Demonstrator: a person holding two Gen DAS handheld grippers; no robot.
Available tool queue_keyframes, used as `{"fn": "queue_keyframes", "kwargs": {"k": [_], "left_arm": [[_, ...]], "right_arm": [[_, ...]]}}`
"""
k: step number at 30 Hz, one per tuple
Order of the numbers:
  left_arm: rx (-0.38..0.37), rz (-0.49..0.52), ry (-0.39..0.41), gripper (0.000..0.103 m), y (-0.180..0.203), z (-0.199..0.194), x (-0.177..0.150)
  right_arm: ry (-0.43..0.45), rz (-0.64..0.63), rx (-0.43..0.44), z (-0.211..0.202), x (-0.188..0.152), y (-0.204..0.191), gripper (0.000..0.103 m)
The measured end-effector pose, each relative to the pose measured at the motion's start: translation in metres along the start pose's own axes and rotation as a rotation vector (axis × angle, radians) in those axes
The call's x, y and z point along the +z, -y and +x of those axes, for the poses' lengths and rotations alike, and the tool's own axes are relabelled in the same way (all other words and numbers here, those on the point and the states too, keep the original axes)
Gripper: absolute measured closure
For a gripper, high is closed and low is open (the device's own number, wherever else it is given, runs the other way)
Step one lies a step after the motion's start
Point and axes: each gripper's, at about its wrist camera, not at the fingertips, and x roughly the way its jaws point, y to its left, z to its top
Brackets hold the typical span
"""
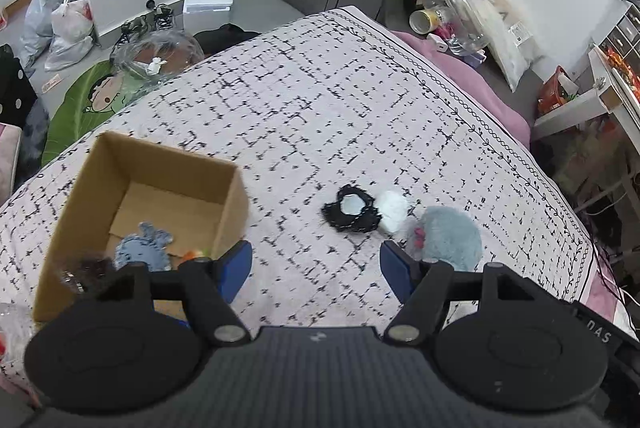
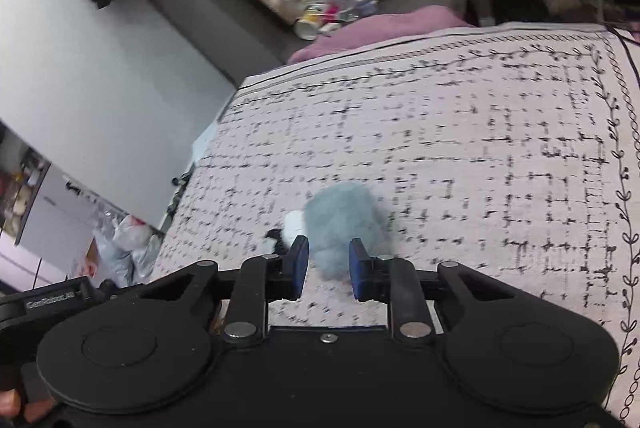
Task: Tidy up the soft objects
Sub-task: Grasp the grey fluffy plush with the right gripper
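A fluffy grey-blue plush lies on the patterned bed cover, with a small white soft piece and a black crocheted piece to its left. A cardboard box at the left holds a blue knitted toy and other small items. My left gripper is open and empty above the cover, between the box and the plush. In the right wrist view the plush sits between the blue pads of my right gripper, which is open around its near end.
The bed cover spreads wide to the right. Off the bed's far edge are plastic bottles and bags, a white box, a green mat and a white shelf.
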Motion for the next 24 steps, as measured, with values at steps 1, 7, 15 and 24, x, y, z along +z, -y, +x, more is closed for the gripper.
{"fn": "queue_keyframes", "kwargs": {"k": [1, 7, 15, 24], "left_arm": [[0.0, 0.003, -0.001, 0.034, 0.005, 0.003, 0.001], [-0.005, 0.028, 0.001, 0.034, 0.035, 0.018, 0.003], [-0.038, 0.054, -0.01, 0.038, 0.072, 0.049, 0.002], [-0.076, 0.032, -0.052, 0.048, 0.088, 0.086, 0.007]], "right_arm": [[-0.002, 0.017, -0.005, 0.003, 0.002, 0.005, 0.081], [-0.033, 0.094, -0.042, 0.034, 0.011, 0.031, 0.081], [-0.113, 0.155, -0.06, 0.083, 0.005, 0.052, 0.079], [-0.192, 0.087, 0.022, 0.112, 0.004, 0.037, 0.057]]}}
